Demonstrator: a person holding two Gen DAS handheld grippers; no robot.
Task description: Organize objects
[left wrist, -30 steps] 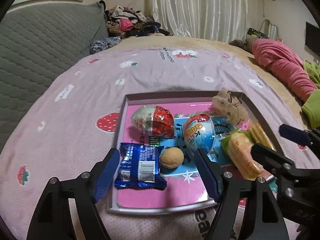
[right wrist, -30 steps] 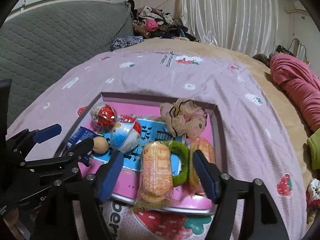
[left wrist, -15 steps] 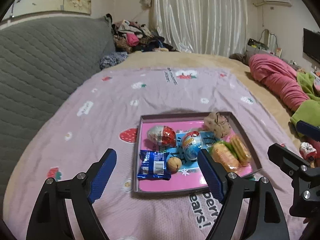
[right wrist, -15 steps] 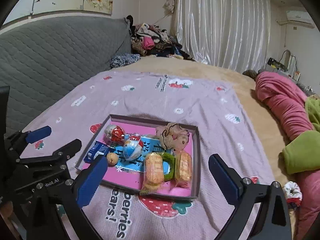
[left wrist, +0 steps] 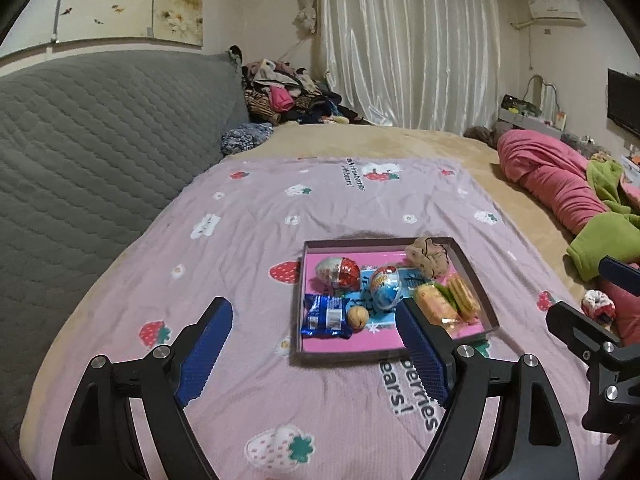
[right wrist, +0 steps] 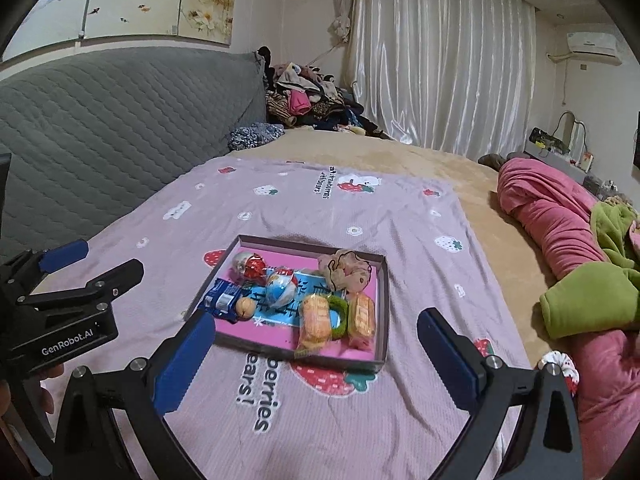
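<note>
1. On the lilac strawberry-print blanket (left wrist: 248,240) sat the shallow box tray (left wrist: 476,280), its floor pink and its walls dark.
2. Along the tray's left side lay a red-and-silver foil egg (left wrist: 338,272), with a blue snack packet (left wrist: 326,316) nearer the camera and a small round walnut-like ball (left wrist: 357,317) just beside that packet.
3. At the middle rested a blue-and-red egg (left wrist: 385,286); toward the right were two wrapped biscuit packs (right wrist: 316,322) flanking a green hair tie (right wrist: 339,312), and a beige scrunchie (right wrist: 347,270) filled the far right corner.
4. Before the tray hung the left gripper (left wrist: 320,354), jaws spread wide and holding nothing.
5. Beside it hung the right gripper (right wrist: 316,360), likewise spread wide and holding nothing.
6. Further off lay a grey quilted cover (left wrist: 88,152), a clothes pile (left wrist: 288,96), white curtains (left wrist: 408,44) and a pink blanket (left wrist: 556,188).
</note>
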